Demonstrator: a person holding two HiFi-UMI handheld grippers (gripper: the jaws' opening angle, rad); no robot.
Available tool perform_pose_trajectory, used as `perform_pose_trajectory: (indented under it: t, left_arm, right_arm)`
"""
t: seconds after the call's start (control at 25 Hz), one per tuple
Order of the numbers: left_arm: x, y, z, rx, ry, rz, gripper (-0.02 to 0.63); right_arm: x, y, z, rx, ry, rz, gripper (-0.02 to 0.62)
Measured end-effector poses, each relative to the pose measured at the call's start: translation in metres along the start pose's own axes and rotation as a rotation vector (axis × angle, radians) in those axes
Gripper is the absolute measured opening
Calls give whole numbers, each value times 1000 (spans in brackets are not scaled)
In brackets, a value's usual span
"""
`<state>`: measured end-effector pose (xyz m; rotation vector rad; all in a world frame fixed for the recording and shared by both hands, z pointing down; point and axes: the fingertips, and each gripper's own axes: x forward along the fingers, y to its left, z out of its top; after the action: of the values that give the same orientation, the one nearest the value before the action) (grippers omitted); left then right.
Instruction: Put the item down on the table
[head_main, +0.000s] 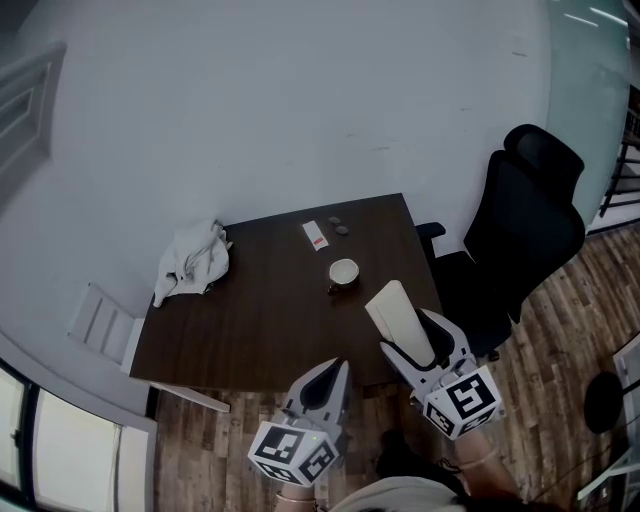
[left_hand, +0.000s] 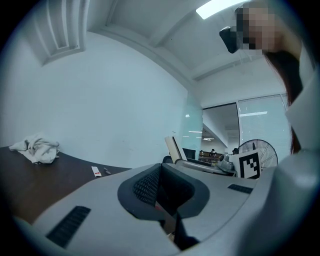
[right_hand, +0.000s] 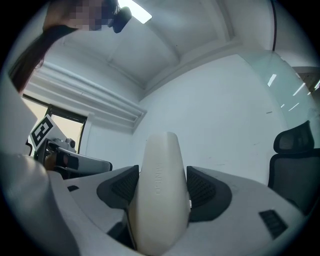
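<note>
My right gripper (head_main: 421, 346) is shut on a cream, smooth, oblong case (head_main: 400, 318) that sticks up and forward out of its jaws. It hangs over the near right corner of the dark wooden table (head_main: 270, 320), above the surface. In the right gripper view the case (right_hand: 160, 187) fills the gap between the two dark pads (right_hand: 201, 189) and points up at the white wall. My left gripper (head_main: 326, 384) hovers at the table's near edge, jaws together with nothing in them; in its own view the left gripper (left_hand: 161, 194) shows pads closed on each other.
On the table lie a crumpled white cloth (head_main: 192, 262) at the far left, a small cup (head_main: 343, 271) near the middle, a red-and-white packet (head_main: 315, 235) and two small dark bits (head_main: 339, 226). A black office chair (head_main: 520, 235) stands right; a white chair (head_main: 105, 325) left.
</note>
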<state>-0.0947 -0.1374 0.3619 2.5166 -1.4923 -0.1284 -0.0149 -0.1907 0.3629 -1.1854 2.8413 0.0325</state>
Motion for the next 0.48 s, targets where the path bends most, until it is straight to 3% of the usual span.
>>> perform_pose_trajectory:
  t: [0.48]
  left_arm:
    - [67,34,5,-14,4,53,18]
  right_arm:
    - [61,-48,-33,-53,101,79,304]
